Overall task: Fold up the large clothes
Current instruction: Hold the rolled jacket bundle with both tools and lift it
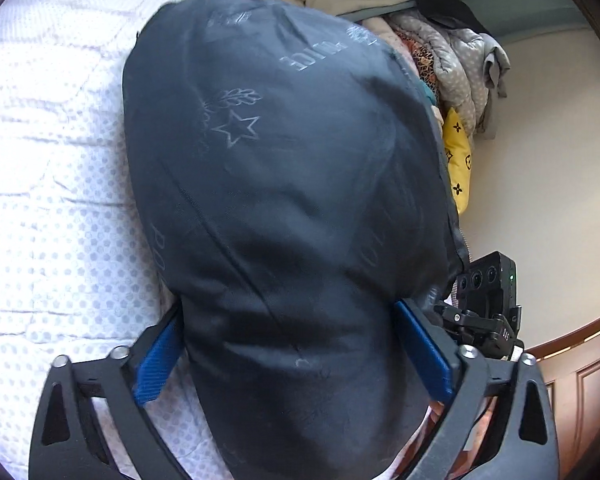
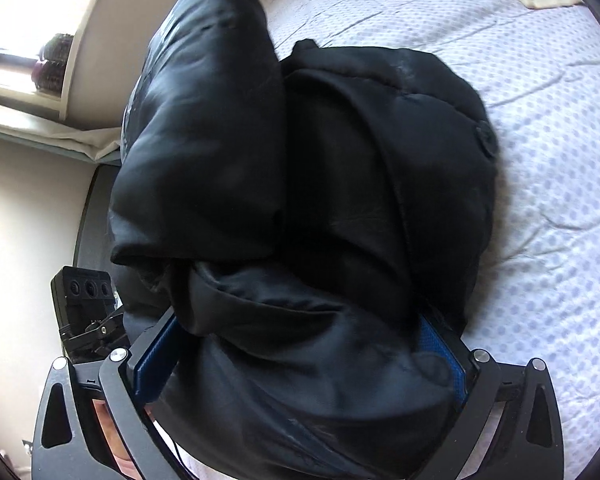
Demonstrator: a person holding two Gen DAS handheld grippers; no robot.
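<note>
Left claw pinching thick wad of black padded jacket, printed lining outward, lifted over dotted bed sheet. Right claw clamped on bunched shell, sleeve draped across. Folding looks midway: bundle gathered, not yet laid flat.

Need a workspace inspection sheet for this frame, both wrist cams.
Surface: bed with a white dotted cover, creased.
Job's things: black jacket, bunched thick, printed lining outward in the left view; button side shows in the right view.
Clutter: clothes pile and yellow pillow by the wall.
Grippers: left gripper and right gripper each clamp a thick wad of jacket between blue pads.
Cables: nothing seen.
Surroundings: pale wall, wood panel, window sill.
</note>
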